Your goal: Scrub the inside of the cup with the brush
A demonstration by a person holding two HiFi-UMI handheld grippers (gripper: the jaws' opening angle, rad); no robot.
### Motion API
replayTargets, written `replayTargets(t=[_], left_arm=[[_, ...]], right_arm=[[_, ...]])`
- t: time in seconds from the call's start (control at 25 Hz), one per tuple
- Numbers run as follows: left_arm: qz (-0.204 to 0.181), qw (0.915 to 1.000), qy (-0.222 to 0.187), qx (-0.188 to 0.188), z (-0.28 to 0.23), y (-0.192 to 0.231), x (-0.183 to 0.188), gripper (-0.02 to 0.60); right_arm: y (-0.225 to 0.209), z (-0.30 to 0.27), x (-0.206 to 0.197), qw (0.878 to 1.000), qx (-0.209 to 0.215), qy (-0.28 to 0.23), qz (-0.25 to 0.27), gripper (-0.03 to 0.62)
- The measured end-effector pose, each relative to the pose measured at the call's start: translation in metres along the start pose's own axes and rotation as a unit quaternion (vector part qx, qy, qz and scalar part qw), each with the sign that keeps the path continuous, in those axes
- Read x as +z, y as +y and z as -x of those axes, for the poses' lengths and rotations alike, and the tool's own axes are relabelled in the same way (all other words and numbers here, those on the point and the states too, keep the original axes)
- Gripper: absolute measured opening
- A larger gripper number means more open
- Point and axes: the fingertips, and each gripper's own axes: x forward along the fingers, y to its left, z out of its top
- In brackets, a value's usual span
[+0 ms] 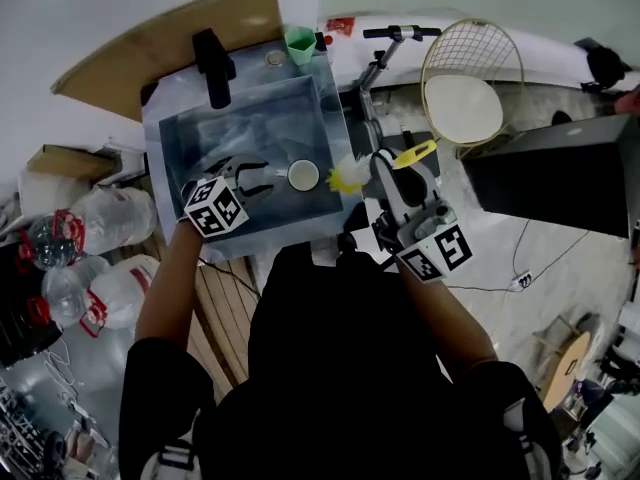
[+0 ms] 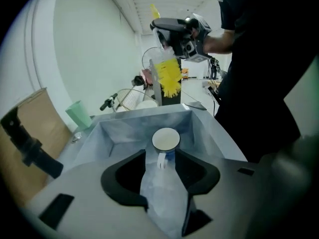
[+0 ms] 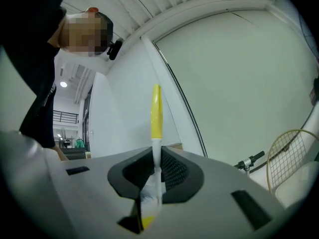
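Note:
A white cup (image 1: 303,175) stands upright on the floor of the grey sink (image 1: 200,133). In the left gripper view the cup (image 2: 165,139) sits just past the jaw tips, its handle pointing back into the gap. My left gripper (image 1: 257,178) (image 2: 162,156) is open, its pads clear of the cup. My right gripper (image 1: 385,168) (image 3: 155,158) is shut on the thin stem of a yellow brush (image 3: 156,113), over the sink's right rim. The brush's bristles (image 1: 350,176) (image 2: 169,78) point towards the cup, a short way to its right.
A black tap (image 1: 213,66) stands at the sink's back left and a green cup (image 1: 300,44) on its back rim. Large water bottles (image 1: 95,253) lie on the floor to the left. A round racket (image 1: 470,78) and a scooter handlebar (image 1: 400,33) are at right.

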Motion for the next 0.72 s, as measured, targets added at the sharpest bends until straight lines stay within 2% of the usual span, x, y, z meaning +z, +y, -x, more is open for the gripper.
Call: replayTargets(t=[0.32,0.56,0.72], left_arm=[[-0.012,0.9966,-0.013,-0.081,-0.058,0.009,-0.04,0.199],[-0.02,0.993,-0.022,-0.114,-0.083,0.0,-0.054,0.193],[-0.024,0.9914,-0.027,-0.125,-0.089,-0.004,-0.059,0.146]], right_arm=[[0.011,-0.032,-0.04,0.999,-0.033,0.012,-0.002,0.049],[0.014,-0.044,-0.054,0.998,-0.055,0.011,-0.004,0.049],[0.012,-0.049,-0.065,0.998,-0.067,0.017,-0.001,0.049]])
